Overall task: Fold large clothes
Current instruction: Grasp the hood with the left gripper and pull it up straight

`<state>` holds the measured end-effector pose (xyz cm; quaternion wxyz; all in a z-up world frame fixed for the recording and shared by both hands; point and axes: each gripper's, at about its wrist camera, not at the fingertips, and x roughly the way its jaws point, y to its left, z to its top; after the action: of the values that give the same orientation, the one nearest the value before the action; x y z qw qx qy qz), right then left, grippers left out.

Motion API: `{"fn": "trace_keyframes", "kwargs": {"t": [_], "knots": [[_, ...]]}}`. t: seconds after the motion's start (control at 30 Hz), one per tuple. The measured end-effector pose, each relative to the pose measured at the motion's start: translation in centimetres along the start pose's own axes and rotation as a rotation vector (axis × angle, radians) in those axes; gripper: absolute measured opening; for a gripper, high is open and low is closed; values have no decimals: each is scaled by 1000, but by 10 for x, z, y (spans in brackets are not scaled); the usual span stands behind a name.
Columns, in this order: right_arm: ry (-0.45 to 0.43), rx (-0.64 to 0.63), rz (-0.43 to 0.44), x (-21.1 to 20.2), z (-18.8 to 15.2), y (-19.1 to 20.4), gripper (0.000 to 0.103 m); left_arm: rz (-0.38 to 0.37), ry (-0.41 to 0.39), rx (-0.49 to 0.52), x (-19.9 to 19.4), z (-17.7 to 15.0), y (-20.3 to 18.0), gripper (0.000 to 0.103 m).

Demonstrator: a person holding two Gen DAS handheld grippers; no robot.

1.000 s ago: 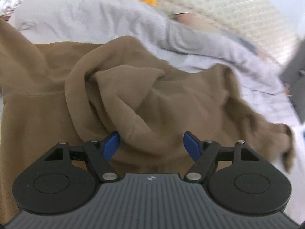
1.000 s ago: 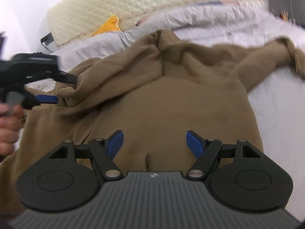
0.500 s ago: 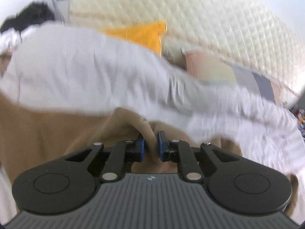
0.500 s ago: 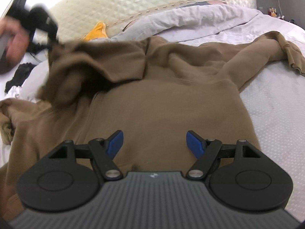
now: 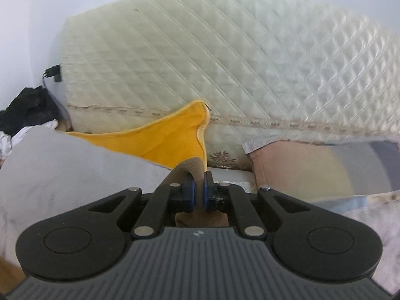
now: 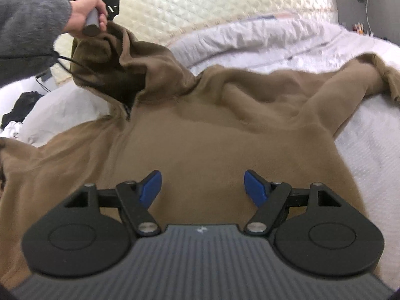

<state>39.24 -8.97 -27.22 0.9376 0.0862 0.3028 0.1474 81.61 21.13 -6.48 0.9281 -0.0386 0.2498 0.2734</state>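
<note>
A large brown hoodie [image 6: 212, 145] lies spread on the white bed, its sleeves reaching left and right. My left gripper [image 5: 198, 195] is shut on the edge of the hood [image 5: 192, 167] and holds it lifted; in the right wrist view the hood [image 6: 120, 57] hangs from that gripper [image 6: 110, 0] at the upper left. My right gripper [image 6: 201, 187] is open and empty, just above the hoodie's body near its lower middle.
A quilted cream headboard [image 5: 225, 62] stands behind the bed. A yellow pillow [image 5: 160, 137], a striped pillow [image 5: 325, 170] and a rumpled white duvet [image 6: 262, 40] lie at the head. Dark clothes [image 5: 25, 110] are heaped at the far left.
My left gripper closed on the hood's edge and lifted it up toward the headboard. The right gripper stayed open above the hoodie's body.
</note>
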Motion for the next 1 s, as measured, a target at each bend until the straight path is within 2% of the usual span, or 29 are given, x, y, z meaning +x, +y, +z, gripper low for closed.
{"fn": "trace_keyframes", "kwargs": {"t": [0.17, 0.23, 0.37, 0.4, 0.43, 0.47, 0.5, 0.57, 0.63, 0.83, 1.0], "knots": [[-2, -1, 14, 17, -1, -1, 77, 50, 53, 59, 68, -23, -27, 8], [2, -2, 17, 21, -2, -1, 77, 74, 63, 66, 78, -31, -27, 8], [2, -7, 22, 25, -3, -3, 77, 56, 89, 26, 81, -27, -17, 9], [2, -9, 22, 26, -2, -3, 77, 43, 103, 18, 73, -25, -15, 14], [1, -8, 23, 27, -1, -4, 77, 22, 122, 6, 68, -22, -13, 30], [1, -7, 25, 27, -1, -4, 77, -5, 142, -6, 60, -18, -10, 44], [1, -4, 28, 26, 0, -5, 77, -28, 165, -22, 50, -15, -7, 68], [0, -3, 29, 24, 1, -6, 76, -107, 165, -70, 20, -17, 1, 70], [-3, -10, 29, 20, 1, -5, 75, -179, 164, -71, -12, -23, 5, 70], [-34, -51, 32, -2, 1, 0, 75, -265, 157, 4, -114, -42, 24, 70], [-72, -91, 46, -26, 3, 2, 75, -305, 148, 34, -201, -77, 50, 70]]}}
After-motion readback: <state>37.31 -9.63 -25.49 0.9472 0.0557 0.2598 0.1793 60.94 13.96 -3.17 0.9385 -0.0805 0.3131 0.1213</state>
